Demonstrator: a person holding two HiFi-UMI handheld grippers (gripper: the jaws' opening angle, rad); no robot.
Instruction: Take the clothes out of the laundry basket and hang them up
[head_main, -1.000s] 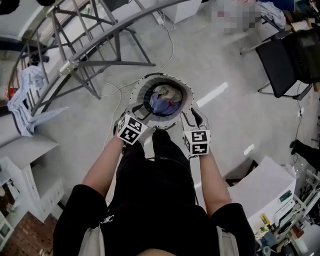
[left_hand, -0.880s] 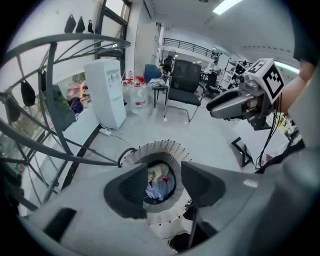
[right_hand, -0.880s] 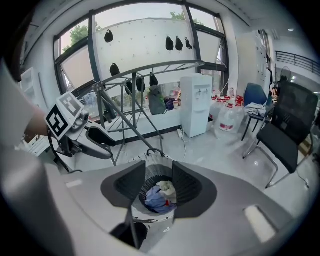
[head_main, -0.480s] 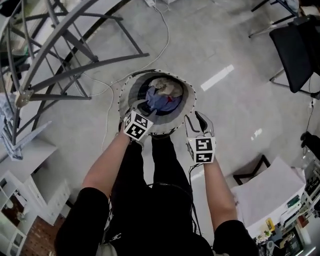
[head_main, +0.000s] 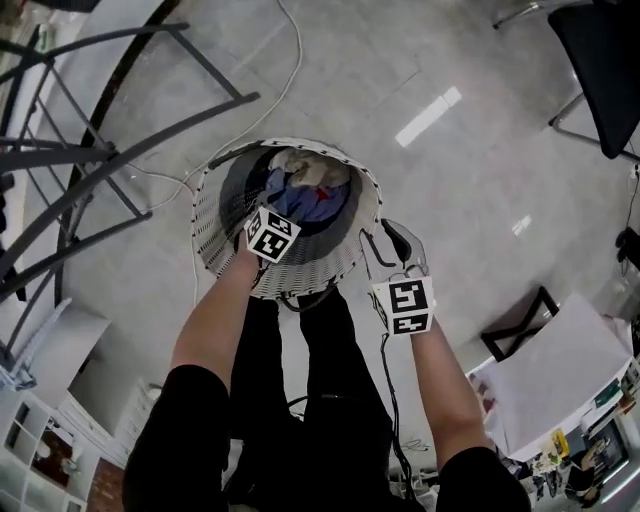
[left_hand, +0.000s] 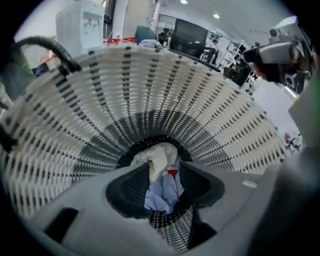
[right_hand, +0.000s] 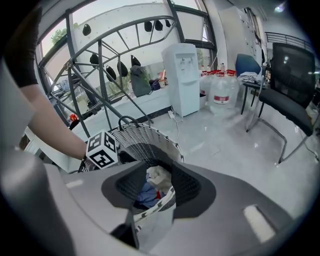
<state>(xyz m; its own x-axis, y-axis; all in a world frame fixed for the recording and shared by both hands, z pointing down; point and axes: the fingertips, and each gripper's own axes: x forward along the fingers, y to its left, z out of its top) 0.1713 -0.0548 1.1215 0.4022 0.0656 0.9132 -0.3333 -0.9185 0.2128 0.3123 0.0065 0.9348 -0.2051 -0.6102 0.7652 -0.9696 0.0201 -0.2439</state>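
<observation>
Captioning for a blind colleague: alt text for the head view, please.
Seen from above, a person holds the left gripper inside a white woven laundry basket, over crumpled blue and cream clothes, the right gripper outside its rim. Both grippers' jaws have just been closing, gripping nothing.

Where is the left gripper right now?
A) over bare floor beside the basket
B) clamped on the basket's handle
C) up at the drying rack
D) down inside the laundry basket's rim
D: the left gripper looks down into the laundry basket, ringed by its slatted wall, with the clothes straight ahead. Its jaws have just been closing a little but stand apart, gripping nothing.
</observation>
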